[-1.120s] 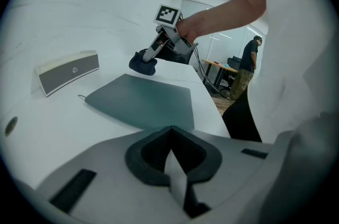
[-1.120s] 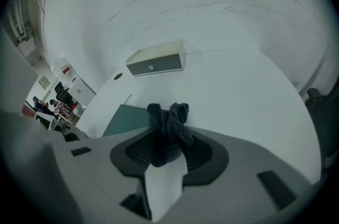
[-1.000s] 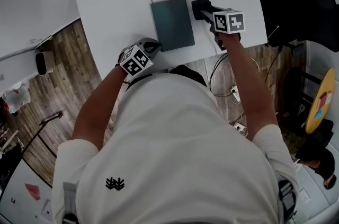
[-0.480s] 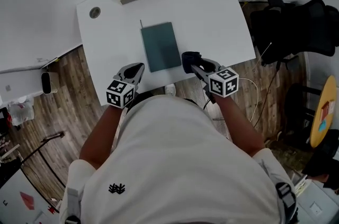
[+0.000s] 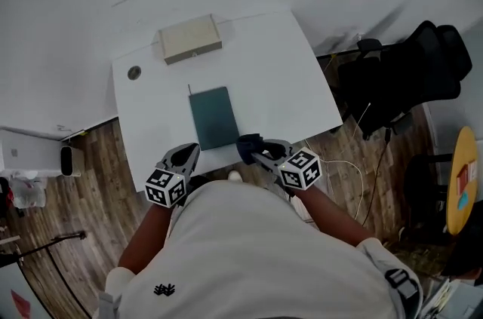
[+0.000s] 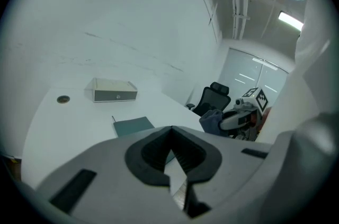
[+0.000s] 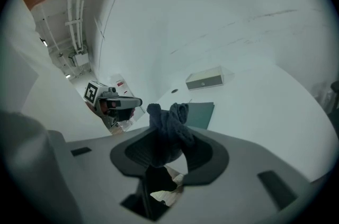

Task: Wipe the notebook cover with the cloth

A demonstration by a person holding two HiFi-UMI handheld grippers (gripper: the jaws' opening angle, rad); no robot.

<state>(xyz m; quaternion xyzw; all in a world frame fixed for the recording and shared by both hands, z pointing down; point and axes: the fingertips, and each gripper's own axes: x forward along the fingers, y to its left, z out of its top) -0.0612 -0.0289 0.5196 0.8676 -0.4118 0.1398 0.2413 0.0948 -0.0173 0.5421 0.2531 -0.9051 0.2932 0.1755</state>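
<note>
A dark teal notebook (image 5: 213, 118) lies flat on the white table (image 5: 279, 76), a thin pen-like stick at its far left corner. My left gripper (image 5: 190, 151) hangs at the table's near edge, just short of the notebook, jaws closed with nothing between them. My right gripper (image 5: 260, 151) is level with it on the right, shut on a bunched dark blue cloth (image 5: 247, 148) held off the table near the notebook's near right corner. In the right gripper view the cloth (image 7: 168, 122) sticks up between the jaws, with the notebook (image 7: 200, 114) beyond it.
A beige box (image 5: 189, 39) sits at the table's far edge, and a round grommet (image 5: 133, 72) at the far left. A black office chair (image 5: 400, 76) stands right of the table. Wood floor and cables lie below the near edge.
Both grippers have drawn back from the table toward the person's body. The right one carried the cloth away from beside the notebook. The table now looks farther off.
</note>
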